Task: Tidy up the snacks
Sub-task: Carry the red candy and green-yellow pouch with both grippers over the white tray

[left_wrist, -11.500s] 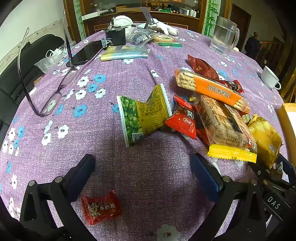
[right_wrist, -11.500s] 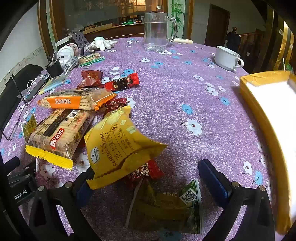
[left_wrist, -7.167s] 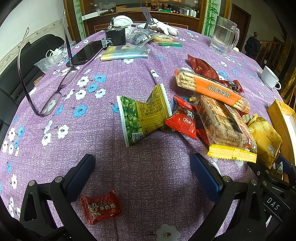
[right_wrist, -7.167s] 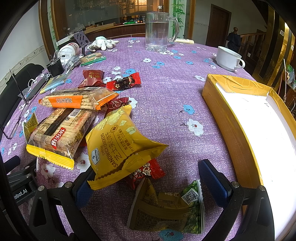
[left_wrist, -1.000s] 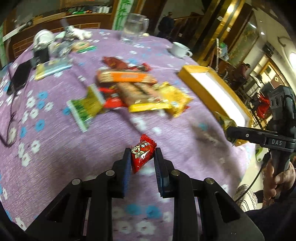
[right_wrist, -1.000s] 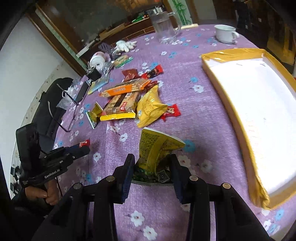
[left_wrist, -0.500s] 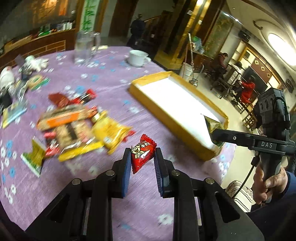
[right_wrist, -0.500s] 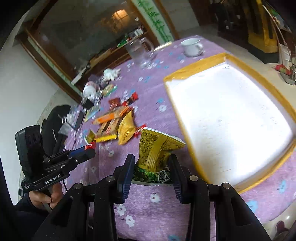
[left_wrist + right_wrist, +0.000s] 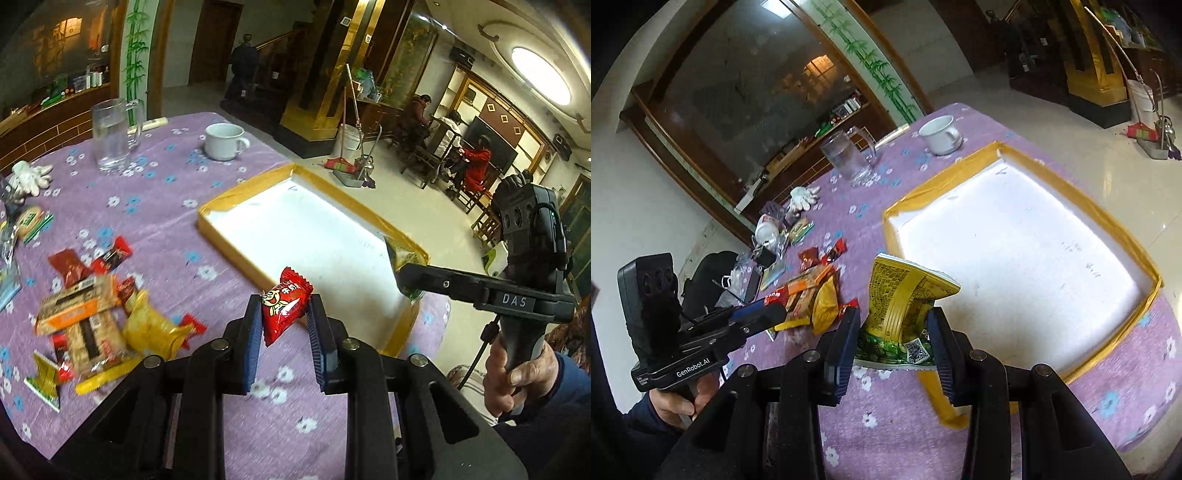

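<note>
You hold both loads raised above the tray [image 9: 236,242] for dropping in: left gripper [image 9: 282,325] clamps the red candy [image 9: 284,304], right gripper [image 9: 893,339] the green-yellow packet [image 9: 905,306].

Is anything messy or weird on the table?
The snacks lie in a jumbled heap on the purple cloth, some on top of others, and the yellow tray has nothing in it yet. The green-yellow packet in the right gripper is bent and crumpled. Nothing looks spilled or broken.

Purple floral table [image 9: 155,206] bears tray [image 9: 236,243], mug [image 9: 223,147], snack pile [image 9: 103,325]
</note>
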